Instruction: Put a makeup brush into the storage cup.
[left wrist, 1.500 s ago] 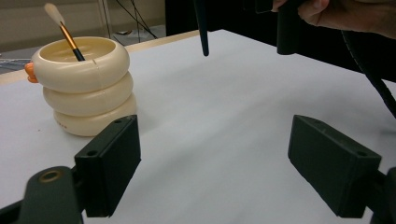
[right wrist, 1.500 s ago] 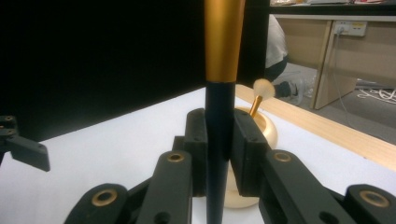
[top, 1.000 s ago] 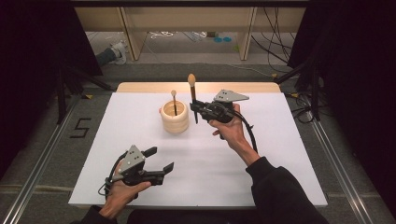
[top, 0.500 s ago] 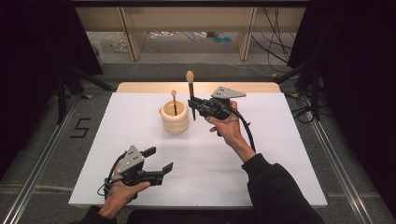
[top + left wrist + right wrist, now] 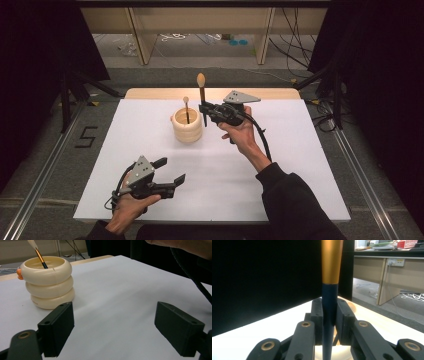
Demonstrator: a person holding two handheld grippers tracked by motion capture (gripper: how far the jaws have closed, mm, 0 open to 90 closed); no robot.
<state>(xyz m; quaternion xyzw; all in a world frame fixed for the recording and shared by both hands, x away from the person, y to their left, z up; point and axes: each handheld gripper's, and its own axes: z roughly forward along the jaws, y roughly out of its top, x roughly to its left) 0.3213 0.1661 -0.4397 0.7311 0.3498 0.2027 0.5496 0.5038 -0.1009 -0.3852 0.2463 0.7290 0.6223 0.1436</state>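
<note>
A cream ribbed holder point(image 5: 187, 127) point(image 5: 48, 281) stands at the middle of the white table and has one brush point(image 5: 186, 110) point(image 5: 38, 255) upright in it. Just right of the holder, above the table, my right gripper point(image 5: 204, 107) point(image 5: 329, 315) is shut on the dark handle of a second brush point(image 5: 201, 89) point(image 5: 330, 277), held upright with its pale tip up. My left gripper point(image 5: 170, 171) point(image 5: 113, 331) rests near the front left of the table, open, with nothing between its fingers.
A wooden strip point(image 5: 150, 93) edges the white table top point(image 5: 300, 160) at the back. Metal rails point(image 5: 45, 170) run along both sides. Behind the table stand wooden shelf legs point(image 5: 137, 35), with cables point(image 5: 295, 30) on the floor.
My right gripper has shifted slightly left toward the holder and a little farther back, with the brush still upright in it. The left gripper has stayed put.
</note>
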